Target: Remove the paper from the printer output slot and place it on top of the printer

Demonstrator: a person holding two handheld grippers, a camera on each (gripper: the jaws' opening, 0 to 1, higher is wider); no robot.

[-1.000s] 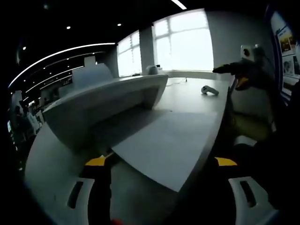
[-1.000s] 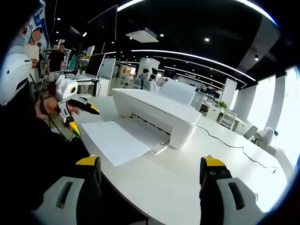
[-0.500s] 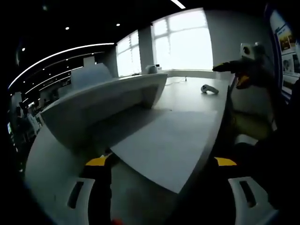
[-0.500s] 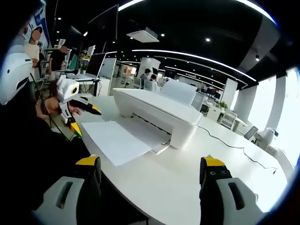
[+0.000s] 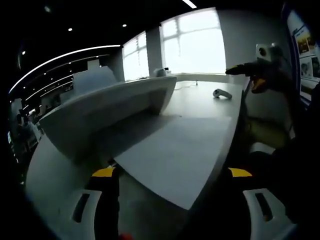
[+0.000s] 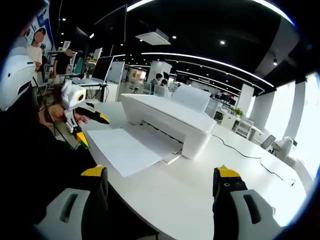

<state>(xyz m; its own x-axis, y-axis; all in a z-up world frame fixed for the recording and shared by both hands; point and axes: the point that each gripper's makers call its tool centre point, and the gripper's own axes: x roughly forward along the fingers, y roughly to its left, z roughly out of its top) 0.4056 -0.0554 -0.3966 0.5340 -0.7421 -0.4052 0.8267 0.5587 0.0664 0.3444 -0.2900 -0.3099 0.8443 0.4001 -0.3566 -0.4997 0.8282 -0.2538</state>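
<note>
Printer (image 6: 167,120) sits ahead of the right gripper (image 6: 157,187), whose jaws stand apart and empty. Paper (image 6: 127,148), thin and floppy, lies in the output slot beyond them; the left gripper (image 6: 85,125), jaws parted, nears its free edge, the likeliest pinch spot.

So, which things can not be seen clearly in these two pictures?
- Output slot: in the right gripper view the paper covers the tray, and the slot under the printer lies in shadow.
- Paper's inner end: in the left gripper view it runs under the printer's dark overhang.
- Small object on the table: too small and backlit by the window.
- Left gripper: jaw ends overlap, so the gap is unclear.
</note>
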